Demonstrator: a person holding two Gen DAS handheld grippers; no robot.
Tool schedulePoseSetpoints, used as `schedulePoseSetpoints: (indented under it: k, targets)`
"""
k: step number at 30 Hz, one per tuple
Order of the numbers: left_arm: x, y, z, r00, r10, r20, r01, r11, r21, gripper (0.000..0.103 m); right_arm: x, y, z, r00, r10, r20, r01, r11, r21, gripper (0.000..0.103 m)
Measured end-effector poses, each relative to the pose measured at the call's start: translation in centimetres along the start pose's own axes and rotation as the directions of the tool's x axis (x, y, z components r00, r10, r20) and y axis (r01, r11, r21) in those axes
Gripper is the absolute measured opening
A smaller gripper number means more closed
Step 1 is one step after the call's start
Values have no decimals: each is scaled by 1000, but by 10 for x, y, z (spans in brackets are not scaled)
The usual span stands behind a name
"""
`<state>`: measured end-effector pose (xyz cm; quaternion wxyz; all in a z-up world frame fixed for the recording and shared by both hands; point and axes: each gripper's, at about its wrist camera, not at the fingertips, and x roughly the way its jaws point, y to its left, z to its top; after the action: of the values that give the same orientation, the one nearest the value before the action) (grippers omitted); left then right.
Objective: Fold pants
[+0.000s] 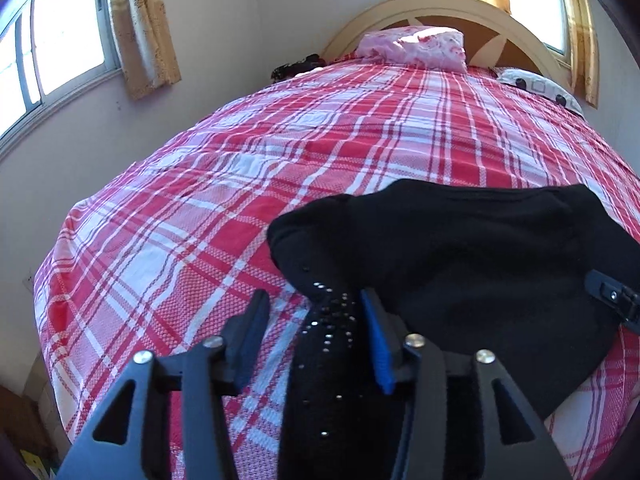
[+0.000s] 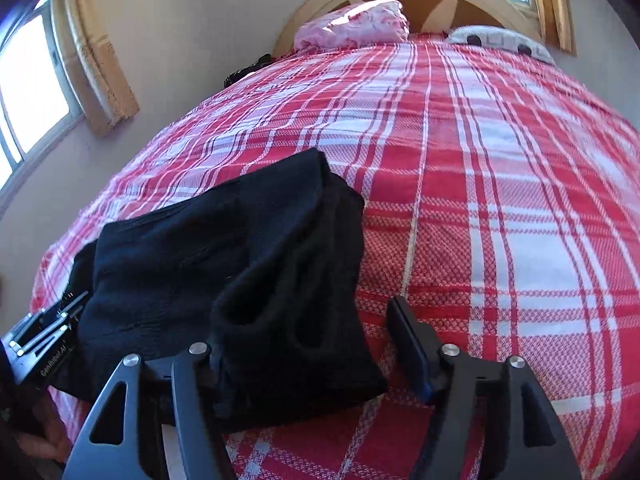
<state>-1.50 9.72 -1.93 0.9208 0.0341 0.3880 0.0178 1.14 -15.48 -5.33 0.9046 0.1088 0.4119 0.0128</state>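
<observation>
Black pants (image 1: 472,252) lie folded in a thick bundle on the red and white plaid bedspread (image 1: 280,152), near the foot of the bed. A studded strip of the pants (image 1: 328,344) runs between the fingers of my left gripper (image 1: 316,308), whose jaws stand apart around it. In the right wrist view the pants (image 2: 224,256) sit left of centre. My right gripper (image 2: 304,320) is open, with the bundle's near right corner between its fingers. The right gripper's body shows at the right edge of the left wrist view (image 1: 616,300); the left gripper's body shows at the left of the right wrist view (image 2: 44,336).
A pink pillow (image 1: 416,46) and a white patterned pillow (image 1: 540,84) lie against the arched headboard (image 1: 448,8). A dark item (image 1: 296,66) sits at the bed's far left corner. Wall, windows (image 1: 60,40) and yellow curtains are on the left.
</observation>
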Motion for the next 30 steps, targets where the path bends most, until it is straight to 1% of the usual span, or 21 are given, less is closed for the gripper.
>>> schedulePoseSetpoints:
  k: [3, 5, 8, 11, 15, 20, 23, 24, 27, 30]
  targets:
    - [-1, 10, 0, 999, -33, -7, 33, 999, -39, 59, -3, -1, -1, 1000, 7, 10, -7, 1000, 17, 68]
    - [-9, 17, -1, 999, -39, -9, 39, 998, -48, 69, -12, -3, -3, 999, 3, 38, -4, 999, 37, 68]
    - [-25, 22, -6, 1000, -30, 7, 30, 999, -42, 72, -37, -5, -11, 995, -23, 97, 15, 996, 87, 68]
    - [-37, 20, -14, 1000, -25, 10, 25, 999, -24, 73, -61, -4, -25, 990, -43, 132, 28, 993, 116, 68]
    - [-47, 13, -24, 999, -49, 8, 49, 999, -2, 73, -84, 6, -47, 989, -61, 135, 42, 989, 142, 68]
    - [-59, 1, -33, 997, -71, 6, 71, 997, 22, 73, -101, 25, -68, 986, -92, 137, 80, 993, 85, 68]
    - [-64, -7, -37, 994, -106, 2, 106, 993, 46, 73, -108, 31, -74, 980, -124, 155, 119, 992, 44, 68]
    - [-64, -8, -37, 994, -107, 1, 107, 993, 49, 73, -110, 31, -75, 979, -127, 162, 122, 992, 38, 68]
    - [-63, -12, -39, 994, -113, -11, 113, 992, 51, 73, -113, 26, -76, 981, -107, 165, 99, 994, 54, 68]
    - [-60, -16, -40, 994, -104, -20, 105, 993, 61, 73, -115, 17, -77, 981, -111, 160, 99, 992, 82, 68]
